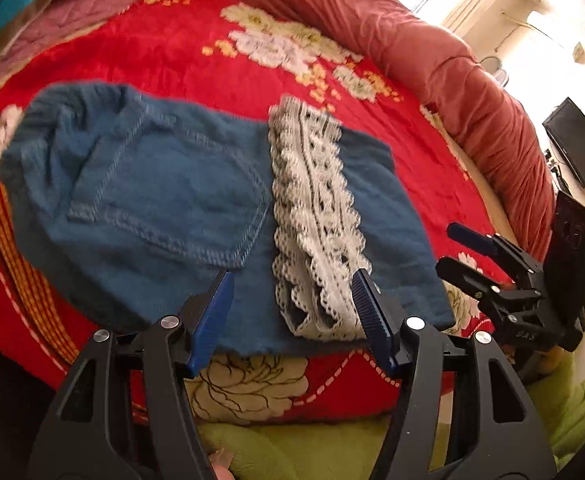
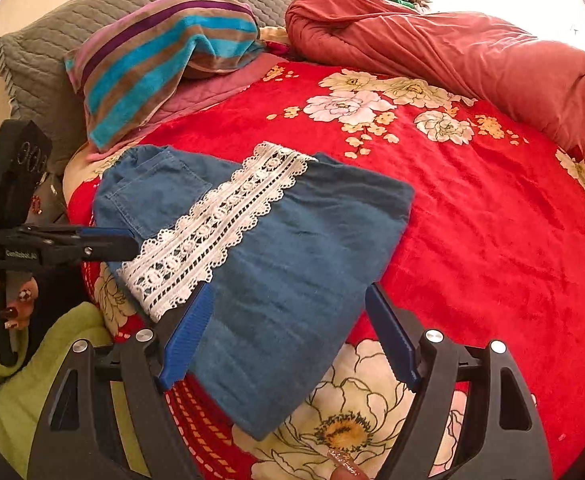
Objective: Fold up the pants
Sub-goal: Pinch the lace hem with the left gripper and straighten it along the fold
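left wrist view: pants [image 1: 180, 200] lying folded on the red blanket [image 1: 180, 56], blue denim, back pocket [image 1: 172, 204] facing up, white lace strip [image 1: 316, 220] running across the fabric toward the near hem. left gripper [image 1: 292, 312] hanging just over the near edge of the pants, jaws spread wide, nothing between them, one blue pad [image 1: 212, 320] over plain denim and the other at the end of the lace. right gripper [image 1: 458, 250] off to the side by the pants' corner, fingers apart too, not holding anything. right wrist view: same pants [image 2: 284, 272] seen from the other end, folded into a rough rectangle, near corner reaching out over a big cream flower [image 2: 352, 416] printed on the blanket [image 2: 472, 220]. right gripper [image 2: 288, 332] open above that near part, denim showing between the pads, no grip on it. left gripper [image 2: 132, 242] coming in from the side, tip right at the lace [image 2: 220, 224], can't tell if touching. striped pillow [image 2: 164, 60] and grey pillow [image 2: 52, 40] up at the head of the bed, rolled pink-red duvet [image 2: 472, 56] along the far side, well apart from the pants. green fleece [image 2: 32, 380] at the near edge.
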Demonstrator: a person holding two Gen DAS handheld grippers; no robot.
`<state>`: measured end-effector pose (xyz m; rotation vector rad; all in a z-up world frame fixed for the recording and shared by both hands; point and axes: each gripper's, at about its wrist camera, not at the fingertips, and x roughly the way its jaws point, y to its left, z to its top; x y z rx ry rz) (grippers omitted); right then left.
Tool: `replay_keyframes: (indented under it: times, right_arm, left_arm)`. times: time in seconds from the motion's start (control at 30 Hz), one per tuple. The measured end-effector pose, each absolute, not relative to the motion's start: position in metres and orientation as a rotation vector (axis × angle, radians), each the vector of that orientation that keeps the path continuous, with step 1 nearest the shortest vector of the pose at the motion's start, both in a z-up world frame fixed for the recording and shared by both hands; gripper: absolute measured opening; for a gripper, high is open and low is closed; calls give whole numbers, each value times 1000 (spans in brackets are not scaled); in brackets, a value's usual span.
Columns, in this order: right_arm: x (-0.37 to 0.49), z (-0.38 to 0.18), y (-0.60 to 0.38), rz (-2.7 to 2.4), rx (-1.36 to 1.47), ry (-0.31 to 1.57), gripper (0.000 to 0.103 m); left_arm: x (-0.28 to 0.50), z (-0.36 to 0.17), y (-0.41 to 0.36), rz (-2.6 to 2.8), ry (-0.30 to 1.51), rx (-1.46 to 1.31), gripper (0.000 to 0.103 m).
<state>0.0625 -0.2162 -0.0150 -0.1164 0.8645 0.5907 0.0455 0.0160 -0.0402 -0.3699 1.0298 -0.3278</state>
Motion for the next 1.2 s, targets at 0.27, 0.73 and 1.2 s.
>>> replay_keyframes:
  times: [0.27, 0.73, 1.2]
  right_arm:
    - [58, -21, -216, 595, -132, 875, 77]
    - [52, -36, -183, 657, -267, 912, 66]
    - [51, -59, -197, 617, -248, 983, 65]
  left_arm:
    - [47, -55, -14, -358, 1069, -311, 13]
    - [35, -47, -10, -316, 1055, -212, 14]
    - [34, -46, -8, -315, 1053, -209, 21]
